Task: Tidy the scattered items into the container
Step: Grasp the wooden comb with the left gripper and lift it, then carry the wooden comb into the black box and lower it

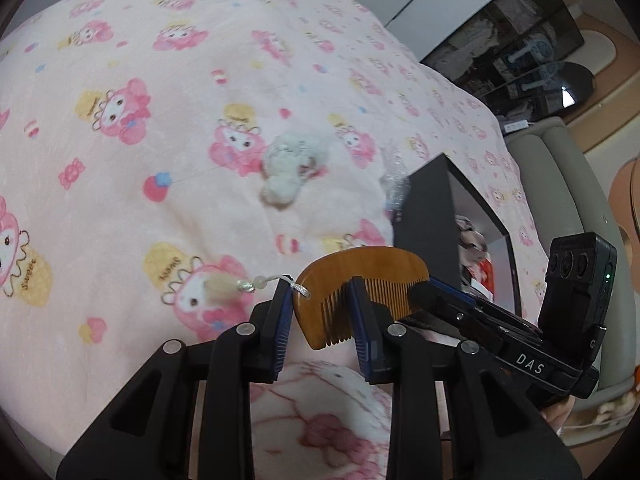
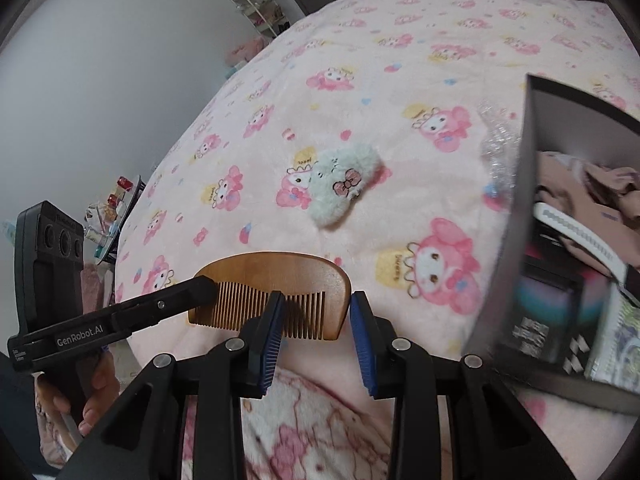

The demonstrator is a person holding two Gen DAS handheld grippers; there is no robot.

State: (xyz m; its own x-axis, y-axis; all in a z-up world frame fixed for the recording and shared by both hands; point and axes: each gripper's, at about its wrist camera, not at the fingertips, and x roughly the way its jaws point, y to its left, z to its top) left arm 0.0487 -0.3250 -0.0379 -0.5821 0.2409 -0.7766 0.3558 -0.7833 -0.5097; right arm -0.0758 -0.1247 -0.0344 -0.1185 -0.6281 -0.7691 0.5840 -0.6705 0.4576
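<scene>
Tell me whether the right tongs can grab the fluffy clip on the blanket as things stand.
Probably not yet: both the right tongs and left tongs are clamped on the comb. The path to the clip looks clear once the comb goes in the box.

Pink cartoon-print blanket (image 1: 168, 92), cluttered shelf (image 1: 516, 40)

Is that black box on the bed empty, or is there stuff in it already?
Not empty. The black box is open, and clothing and a white item show inside.

Left tool (image 1: 322, 312) and right tool (image 2: 316, 322) both clamped; tilted downward
</scene>
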